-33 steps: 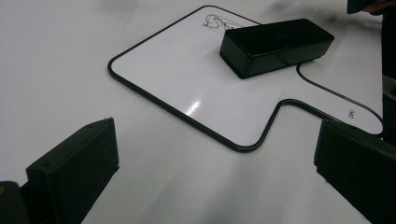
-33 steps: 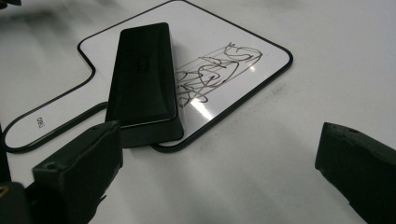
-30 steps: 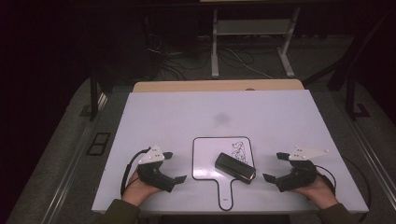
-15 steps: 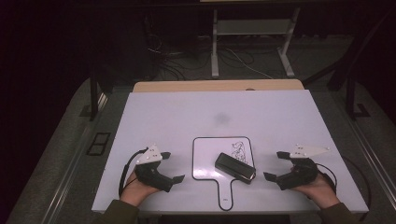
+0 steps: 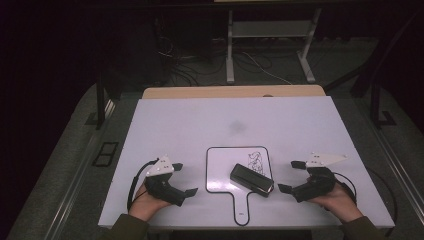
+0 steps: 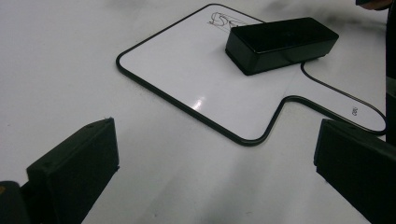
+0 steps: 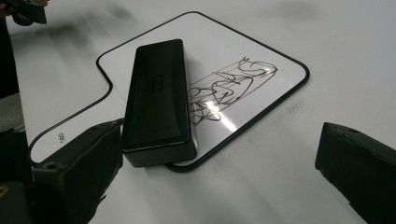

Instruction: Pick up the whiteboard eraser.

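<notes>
A small paddle-shaped whiteboard (image 5: 220,170) (image 6: 187,70) (image 7: 261,60) with a black rim lies flat near the table's front edge. Black scribbles (image 5: 255,159) (image 7: 224,91) mark its far right corner. A black eraser block (image 5: 251,179) (image 6: 280,43) (image 7: 158,100) rests on the board beside the scribbles. My left gripper (image 5: 183,178) sits on the table left of the board, open and empty. My right gripper (image 5: 292,176) rests right of the board, open and empty, its jaws pointing at the eraser.
The white table (image 5: 200,125) stretches far behind the board. A wooden strip (image 5: 230,92) runs along its back edge. Beyond it on the dark floor stand a white metal frame (image 5: 270,35) and loose cables (image 5: 200,70).
</notes>
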The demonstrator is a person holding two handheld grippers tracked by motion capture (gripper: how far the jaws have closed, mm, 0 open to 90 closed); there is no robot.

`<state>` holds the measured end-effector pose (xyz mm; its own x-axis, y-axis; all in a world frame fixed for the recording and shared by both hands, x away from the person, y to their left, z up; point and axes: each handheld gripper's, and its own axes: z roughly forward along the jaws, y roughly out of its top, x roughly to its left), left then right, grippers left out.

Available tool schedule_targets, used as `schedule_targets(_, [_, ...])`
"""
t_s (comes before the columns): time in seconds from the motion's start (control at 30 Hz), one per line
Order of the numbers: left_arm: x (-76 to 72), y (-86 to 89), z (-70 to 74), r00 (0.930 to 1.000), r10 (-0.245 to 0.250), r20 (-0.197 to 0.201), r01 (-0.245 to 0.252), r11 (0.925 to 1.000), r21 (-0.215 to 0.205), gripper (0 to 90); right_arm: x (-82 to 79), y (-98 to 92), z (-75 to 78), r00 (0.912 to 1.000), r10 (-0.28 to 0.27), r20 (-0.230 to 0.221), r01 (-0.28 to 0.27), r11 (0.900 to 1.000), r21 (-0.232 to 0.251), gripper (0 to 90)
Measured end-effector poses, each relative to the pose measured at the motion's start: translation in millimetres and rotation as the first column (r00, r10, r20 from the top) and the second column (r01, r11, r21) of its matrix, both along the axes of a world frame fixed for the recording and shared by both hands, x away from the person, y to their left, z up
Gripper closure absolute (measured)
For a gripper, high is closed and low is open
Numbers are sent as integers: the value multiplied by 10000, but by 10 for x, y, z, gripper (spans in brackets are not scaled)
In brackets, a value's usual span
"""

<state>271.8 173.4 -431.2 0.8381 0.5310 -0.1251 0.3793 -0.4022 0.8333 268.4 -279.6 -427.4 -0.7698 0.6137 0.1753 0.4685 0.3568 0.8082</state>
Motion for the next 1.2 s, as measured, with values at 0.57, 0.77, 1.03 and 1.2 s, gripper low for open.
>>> schedule_targets(0.57, [4, -2, -15, 10000, 22, -82, -22, 10000, -8, 0, 60, 180, 63, 9996, 244, -144, -252, 9982, -547, 0])
schedule_targets(0.77, [8, -1, -20, 9999, 25, -125, -24, 10000, 20, 0, 82, 226, 67, 9997, 146, -199, -165, 9946, -1023, 0])
schedule_targets(1.03, [6, -4, -23, 9999, 79, -135, -80, 10000, -60, 0, 118, 300, 97, 9995, 276, -177, -297, 9912, -1287, 0])
schedule_targets(1.2, [7, -4, -23, 9998, 81, -158, -82, 9999, -61, 0, 151, 379, 101, 9985, 426, -354, -471, 9893, -1383, 0])
